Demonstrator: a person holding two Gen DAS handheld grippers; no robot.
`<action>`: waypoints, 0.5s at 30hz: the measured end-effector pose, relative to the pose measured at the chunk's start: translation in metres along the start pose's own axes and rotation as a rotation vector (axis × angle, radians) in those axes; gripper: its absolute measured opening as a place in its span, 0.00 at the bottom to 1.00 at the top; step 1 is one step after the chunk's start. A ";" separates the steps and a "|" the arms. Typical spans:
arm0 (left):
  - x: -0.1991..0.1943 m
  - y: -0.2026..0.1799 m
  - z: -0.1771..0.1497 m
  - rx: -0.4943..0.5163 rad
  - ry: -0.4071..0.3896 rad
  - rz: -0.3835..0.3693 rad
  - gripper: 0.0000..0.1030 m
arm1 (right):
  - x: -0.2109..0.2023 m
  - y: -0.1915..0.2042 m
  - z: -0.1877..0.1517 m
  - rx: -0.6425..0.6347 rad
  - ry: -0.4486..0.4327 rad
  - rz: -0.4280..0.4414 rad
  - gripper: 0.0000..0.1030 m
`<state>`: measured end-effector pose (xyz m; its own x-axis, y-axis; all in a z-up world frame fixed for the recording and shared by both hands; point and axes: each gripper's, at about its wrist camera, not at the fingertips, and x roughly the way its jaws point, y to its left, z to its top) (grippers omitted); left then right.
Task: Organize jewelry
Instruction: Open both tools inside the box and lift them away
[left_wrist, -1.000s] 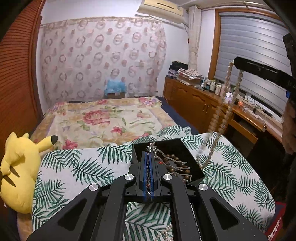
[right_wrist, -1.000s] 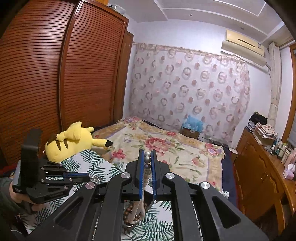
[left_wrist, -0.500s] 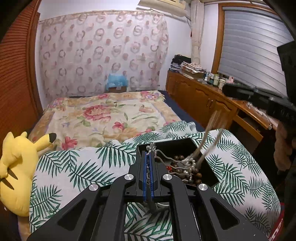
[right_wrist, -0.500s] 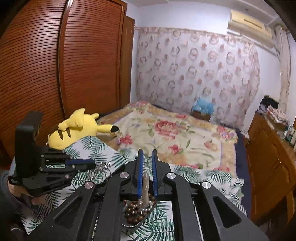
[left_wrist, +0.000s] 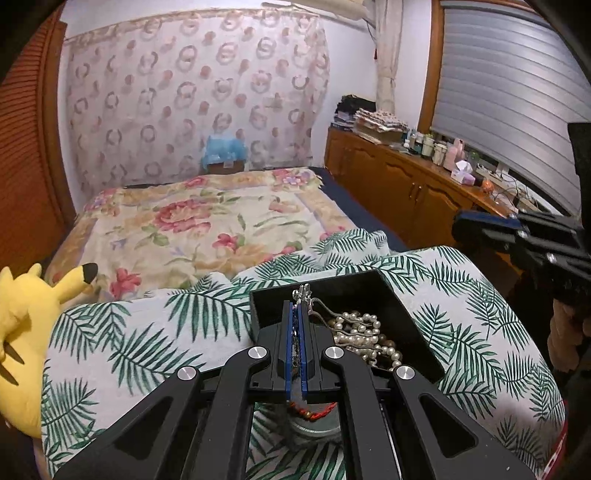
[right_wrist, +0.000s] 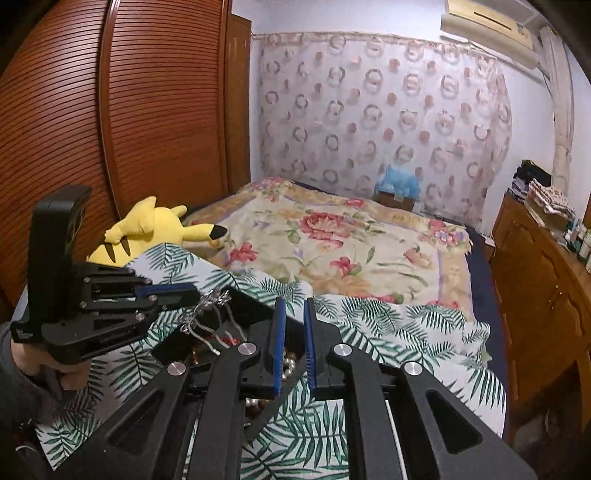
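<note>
The bed (left_wrist: 207, 221) carried a palm-print cloth (left_wrist: 147, 332), and on the cloth sat a black box (left_wrist: 369, 291) with a pearl strand (left_wrist: 364, 334) heaped inside. The left gripper (left_wrist: 296, 314) hung over the box's near-left edge, jaws pressed almost together on a silver chain (left_wrist: 303, 292) whose ornament stood just past the tips; from there the chain's length ran rightward and down into the box. So the box lay directly below and slightly right of the left jaws, nearer that hand. The right gripper (right_wrist: 292, 332) stood over the box's other side, jaws parted and holding nothing. The right view showed the chain (right_wrist: 207, 306) drooping from the left jaws into the box; the left view alone showed the pearls laid out.
</note>
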<state>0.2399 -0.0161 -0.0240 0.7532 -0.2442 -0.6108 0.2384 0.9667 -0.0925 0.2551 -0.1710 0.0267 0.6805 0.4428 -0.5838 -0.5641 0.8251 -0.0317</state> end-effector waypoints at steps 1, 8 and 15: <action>0.002 -0.002 0.000 0.003 0.002 0.001 0.02 | 0.000 0.000 -0.003 0.004 0.004 -0.001 0.11; 0.010 -0.011 -0.001 0.025 0.040 -0.010 0.02 | -0.002 -0.004 -0.025 0.027 0.030 -0.005 0.11; -0.012 -0.023 -0.014 0.052 0.030 -0.013 0.14 | -0.015 0.003 -0.048 0.052 0.041 -0.005 0.11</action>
<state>0.2169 -0.0344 -0.0255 0.7316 -0.2534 -0.6329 0.2799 0.9582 -0.0600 0.2208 -0.1924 -0.0031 0.6628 0.4245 -0.6168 -0.5350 0.8448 0.0065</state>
